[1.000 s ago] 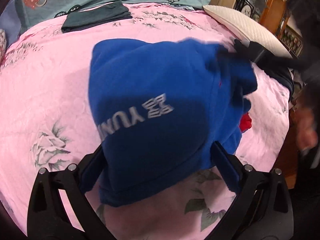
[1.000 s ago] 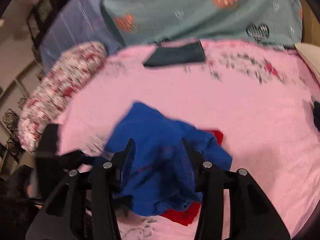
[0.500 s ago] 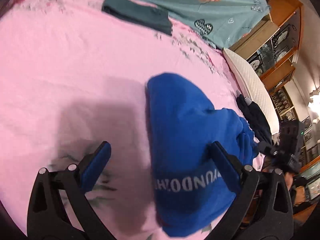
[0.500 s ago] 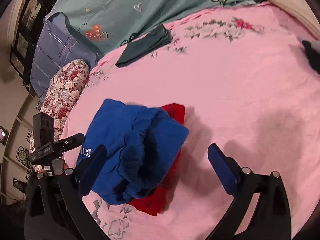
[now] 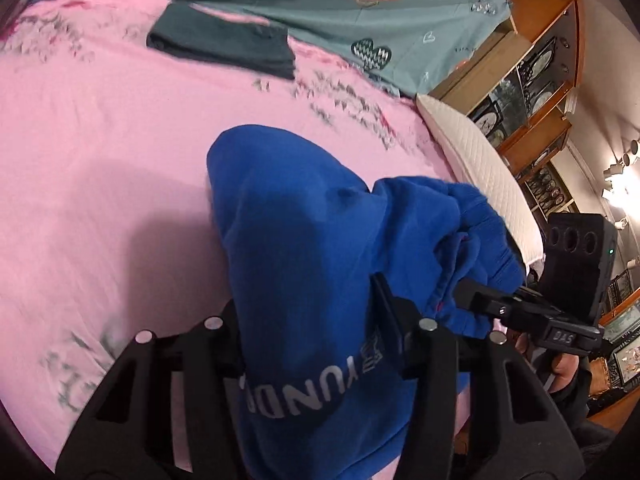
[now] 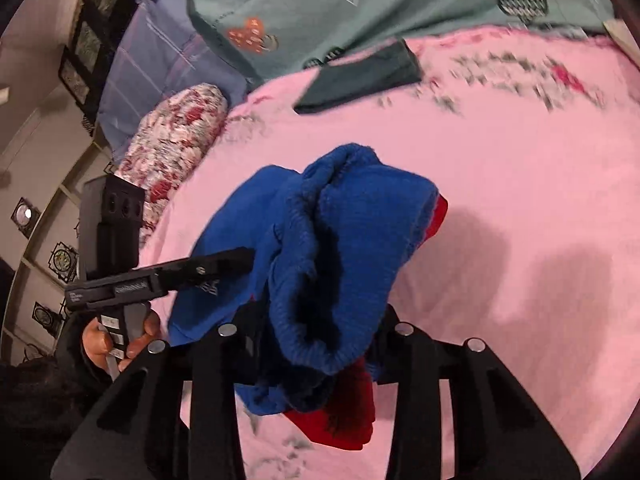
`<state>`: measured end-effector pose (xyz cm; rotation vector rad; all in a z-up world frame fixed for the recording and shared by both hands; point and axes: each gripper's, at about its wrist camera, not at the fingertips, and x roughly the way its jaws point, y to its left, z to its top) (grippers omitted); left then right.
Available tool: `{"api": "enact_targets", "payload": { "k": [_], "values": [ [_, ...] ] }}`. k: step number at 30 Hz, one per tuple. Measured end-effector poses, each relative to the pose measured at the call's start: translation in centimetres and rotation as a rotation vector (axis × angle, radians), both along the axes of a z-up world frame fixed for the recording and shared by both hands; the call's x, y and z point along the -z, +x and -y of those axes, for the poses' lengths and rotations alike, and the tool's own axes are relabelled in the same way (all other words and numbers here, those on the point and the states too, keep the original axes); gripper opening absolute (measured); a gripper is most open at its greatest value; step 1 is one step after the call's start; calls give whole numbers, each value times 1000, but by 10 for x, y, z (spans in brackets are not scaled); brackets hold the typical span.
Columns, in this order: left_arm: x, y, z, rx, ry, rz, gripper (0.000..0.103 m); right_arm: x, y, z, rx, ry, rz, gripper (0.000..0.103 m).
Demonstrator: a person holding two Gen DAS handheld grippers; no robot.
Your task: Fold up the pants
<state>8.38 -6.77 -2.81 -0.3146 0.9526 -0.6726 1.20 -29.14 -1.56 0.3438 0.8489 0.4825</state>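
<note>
The blue fleece pants (image 5: 304, 248) with grey lettering and a red lining lie bunched on the pink bedspread (image 5: 100, 140). My left gripper (image 5: 308, 320) is shut on the lettered end of the pants. My right gripper (image 6: 316, 320) is shut on the ribbed blue hem (image 6: 332, 272); red lining (image 6: 344, 424) hangs below it. The right gripper also shows at the right of the left wrist view (image 5: 520, 308), and the left gripper shows at the left of the right wrist view (image 6: 224, 264), each touching the blue cloth.
A folded dark green garment (image 5: 224, 40) lies at the far side of the bed, also in the right wrist view (image 6: 360, 76). A teal quilt (image 5: 320, 4) lies behind it. A white pillow (image 5: 480, 172) and wooden shelves (image 5: 536, 80) are right; a floral pillow (image 6: 176, 136) is left.
Both grippers were open half a second ago and have closed on the blue pants, one at each end. The pants have bunched up between them.
</note>
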Motion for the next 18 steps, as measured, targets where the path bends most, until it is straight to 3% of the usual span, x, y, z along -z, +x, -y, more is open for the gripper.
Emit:
{"api": "enact_targets", "payload": {
  "k": [5,10,12,13,14,15,18],
  "values": [
    [-65,59,-11,-52,11,122,53,-63,64,-12,-21,-28,124,38],
    [-114,176,-24,-117,12,199,58,-110,176,-27,0,-67,230,38],
    [-113,225,-25,-134,13,198,68,-116,221,-31,15,-86,261,40],
    [-107,259,-22,-136,32,196,81,-115,249,-33,29,-97,280,42],
    [-98,283,-21,-136,53,187,90,-109,275,-34,57,-116,286,54],
    [-85,311,-19,-144,84,173,91,-96,305,-34,102,-148,271,72],
    [-34,366,-35,-295,212,62,89,-45,365,-20,282,-311,133,75]
  ]
}}
